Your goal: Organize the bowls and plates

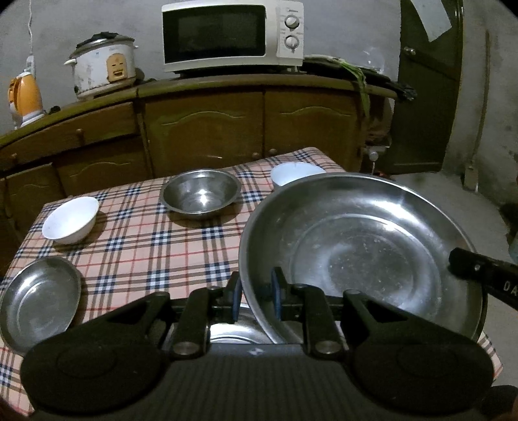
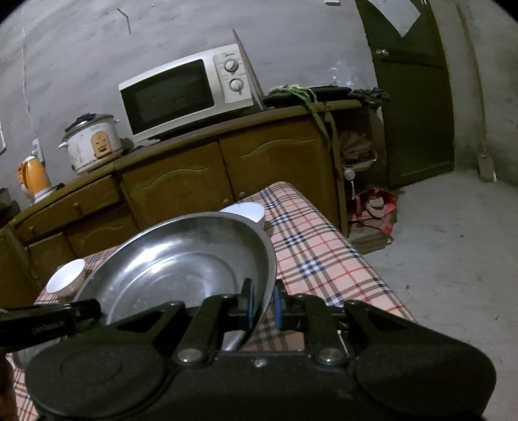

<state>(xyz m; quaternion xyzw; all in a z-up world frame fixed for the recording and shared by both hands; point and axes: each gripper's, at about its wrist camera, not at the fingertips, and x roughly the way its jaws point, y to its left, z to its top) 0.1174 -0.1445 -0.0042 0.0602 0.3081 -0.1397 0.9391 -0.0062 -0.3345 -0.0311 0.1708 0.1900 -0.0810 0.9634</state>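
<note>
Left wrist view: the big steel plate (image 1: pixel 362 256) was held tilted above the checked table (image 1: pixel 136 246), its rim pinched by the left gripper (image 1: pixel 257 296) and the right gripper (image 2: pixel 263 306) on opposite sides, probably so that it could be carried steadily.

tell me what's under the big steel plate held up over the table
Under the big round steel plate, part of another shiny steel dish shows on the checked tablecloth. The rest is covered.

Grey concrete wall (image 2: pixel 259 26) & floor (image 2: pixel 453 259); wood cabinet (image 1: pixel 207 129) w/ microwave (image 1: pixel 226 35); dark green door (image 2: pixel 417 113); light dim, prob. indoor.
</note>
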